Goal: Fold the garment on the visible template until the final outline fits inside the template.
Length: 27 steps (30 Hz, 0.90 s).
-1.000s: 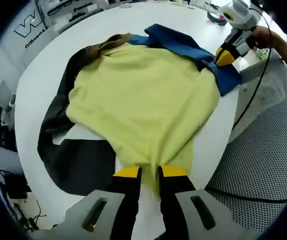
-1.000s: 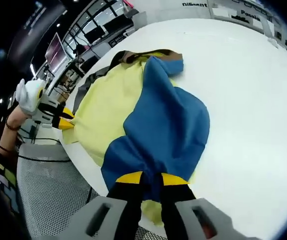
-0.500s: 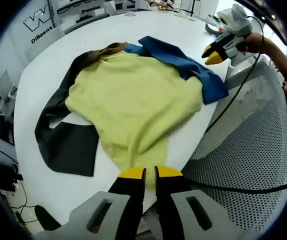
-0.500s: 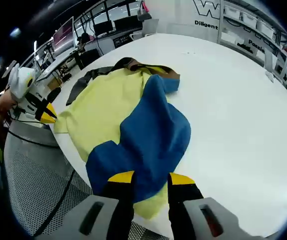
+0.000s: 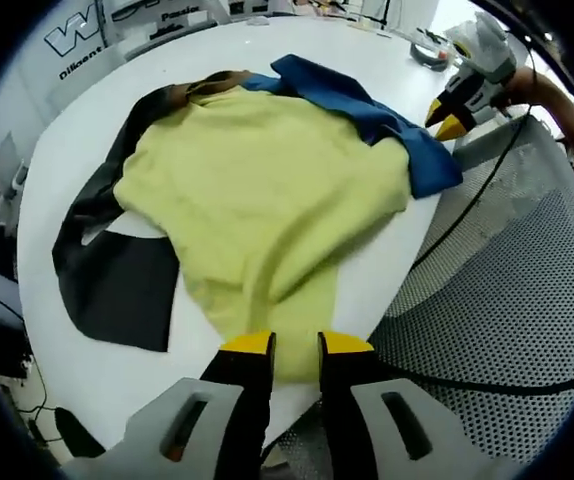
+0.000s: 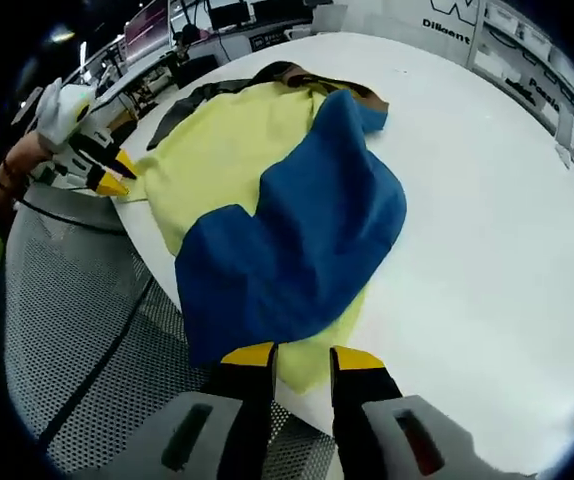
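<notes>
Your right tool (image 6: 290, 357) has let go of the garment (image 6: 277, 215), jaws parted; left tool (image 5: 296, 345) parted too. Wall reads "Diligent".

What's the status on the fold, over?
Left tongs open at garment hem; right tongs open at the blue sleeve edge. Garment unfolded, overhanging table edge. Dark template partly covered.

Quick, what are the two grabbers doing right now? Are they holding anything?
Left gripper: open, its tips at the yellow hem of the garment, holding nothing.
Right gripper: open, just short of the garment's edge, holding nothing.
</notes>
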Each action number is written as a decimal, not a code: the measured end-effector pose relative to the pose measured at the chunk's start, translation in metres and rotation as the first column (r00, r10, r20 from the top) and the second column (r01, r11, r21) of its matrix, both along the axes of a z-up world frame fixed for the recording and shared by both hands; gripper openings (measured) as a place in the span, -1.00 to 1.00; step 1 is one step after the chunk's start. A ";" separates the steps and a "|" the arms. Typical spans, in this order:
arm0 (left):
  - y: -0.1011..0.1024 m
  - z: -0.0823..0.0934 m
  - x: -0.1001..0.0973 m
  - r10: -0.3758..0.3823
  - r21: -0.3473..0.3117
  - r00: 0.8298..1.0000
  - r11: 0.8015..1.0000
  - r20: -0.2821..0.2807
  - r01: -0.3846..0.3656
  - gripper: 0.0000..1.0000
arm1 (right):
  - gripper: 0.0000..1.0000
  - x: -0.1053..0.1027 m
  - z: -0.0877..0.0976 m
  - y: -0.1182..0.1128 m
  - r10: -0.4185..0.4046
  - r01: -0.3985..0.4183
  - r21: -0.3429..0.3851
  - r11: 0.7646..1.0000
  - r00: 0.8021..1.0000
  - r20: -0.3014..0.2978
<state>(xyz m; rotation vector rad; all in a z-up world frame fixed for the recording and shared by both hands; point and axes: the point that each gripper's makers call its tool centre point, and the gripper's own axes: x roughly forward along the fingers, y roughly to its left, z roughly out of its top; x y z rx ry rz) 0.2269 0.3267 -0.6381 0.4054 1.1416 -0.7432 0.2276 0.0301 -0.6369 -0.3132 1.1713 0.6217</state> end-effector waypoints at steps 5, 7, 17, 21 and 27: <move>-0.001 -0.003 -0.001 -0.019 0.002 1.000 1.000 0.001 0.019 -0.63 | -0.72 -0.003 -0.002 0.006 0.067 -0.067 -0.005 0.998 0.998 -0.003; 0.000 -0.005 -0.001 -0.017 0.009 1.000 1.000 -0.002 0.017 -0.63 | -0.72 -0.003 -0.003 0.006 0.084 -0.084 -0.022 0.996 0.996 -0.002; 0.004 -0.005 0.004 0.021 0.024 1.000 0.999 -0.009 -0.020 -0.71 | -0.81 -0.002 -0.010 0.001 0.085 -0.086 -0.037 0.996 0.996 -0.024; -0.008 -0.006 -0.007 -0.070 0.053 0.998 0.996 -0.009 0.070 -0.99 | -0.83 -0.002 -0.011 0.001 0.146 -0.149 -0.130 0.980 0.989 -0.033; -0.005 -0.005 -0.005 -0.069 0.006 0.997 0.998 -0.018 0.069 -1.00 | -1.00 -0.004 -0.012 0.005 0.153 -0.159 -0.144 0.977 0.987 -0.053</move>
